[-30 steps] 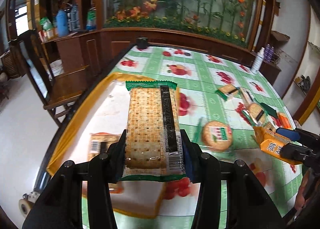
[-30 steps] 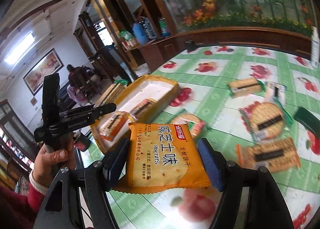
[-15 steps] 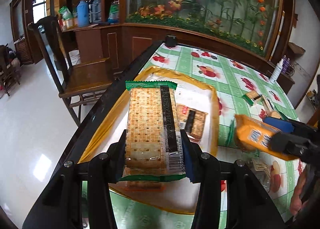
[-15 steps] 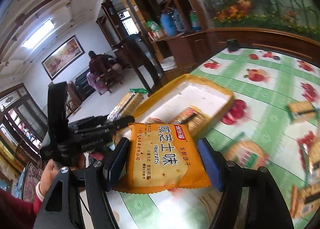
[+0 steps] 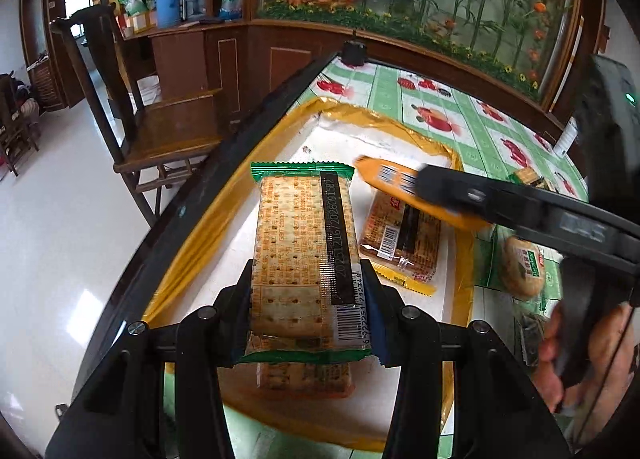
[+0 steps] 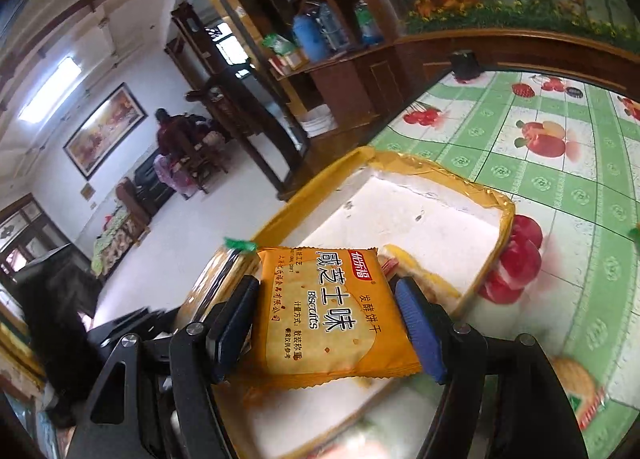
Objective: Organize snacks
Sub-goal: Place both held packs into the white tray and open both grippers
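My left gripper is shut on a green-edged cracker pack and holds it above the yellow-rimmed white tray. My right gripper is shut on an orange biscuit packet and holds it over the same tray; the packet and the gripper reach in from the right in the left wrist view. An orange-wrapped cracker pack lies in the tray, and another cracker pack lies under my left gripper.
The tray sits at the left edge of a green fruit-print table. A round biscuit pack lies on the table right of the tray. A wooden chair stands beside the table edge.
Both grippers have moved left with their packs. The right gripper has come over the tray, crossing in front of the left wrist view.
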{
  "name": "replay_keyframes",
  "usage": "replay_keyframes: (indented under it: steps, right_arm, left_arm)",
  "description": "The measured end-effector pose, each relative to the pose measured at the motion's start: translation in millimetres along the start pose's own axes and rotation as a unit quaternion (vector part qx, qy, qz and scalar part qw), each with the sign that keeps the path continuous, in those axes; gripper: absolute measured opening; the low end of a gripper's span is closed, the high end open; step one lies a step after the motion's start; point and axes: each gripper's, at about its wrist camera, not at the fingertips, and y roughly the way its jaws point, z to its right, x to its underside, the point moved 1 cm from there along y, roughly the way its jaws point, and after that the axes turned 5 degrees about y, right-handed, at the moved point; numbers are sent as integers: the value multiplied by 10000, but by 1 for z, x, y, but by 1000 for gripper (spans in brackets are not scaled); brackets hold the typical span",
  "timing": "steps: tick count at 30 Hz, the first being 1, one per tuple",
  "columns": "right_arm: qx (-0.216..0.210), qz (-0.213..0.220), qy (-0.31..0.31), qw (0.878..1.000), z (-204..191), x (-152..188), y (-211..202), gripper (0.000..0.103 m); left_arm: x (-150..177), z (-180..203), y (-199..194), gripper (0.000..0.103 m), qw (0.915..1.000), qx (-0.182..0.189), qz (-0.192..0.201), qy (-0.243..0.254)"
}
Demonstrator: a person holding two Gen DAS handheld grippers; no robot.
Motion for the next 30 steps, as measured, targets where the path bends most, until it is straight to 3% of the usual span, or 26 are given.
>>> replay_keyframes:
  steps: [4,6,8,9,10,21,30]
  right_arm:
    - [310,-27,4,9995,5,-6,22,72]
    - [378,-59,29,9993,7,-8,27,73]
    - [335,-59,57,9994,7,-9,26,76]
    - [323,-56,51,9995,6,-9,26,83]
    - [338,-19,30,9994,5,-9,22,86]
    - [200,608,210,9977,13,0,-52,90]
    - [485,989,394,9931,36,21,-114,97]
  left_arm:
    - [3,2,13,47,9995,-42,-322,28]
    - [6,2,18,50,9987,-239,-448,59]
    - [8,3,18,65,9979,-404,-495,96]
    - [9,3,16,78,9977,-475,-479,105]
    - [10,4,13,80,9975,-542,-435,124]
    - [7,26,-17,80,9967,-714,-57,393]
    - [4,57,-35,81,9963,-597,144,595]
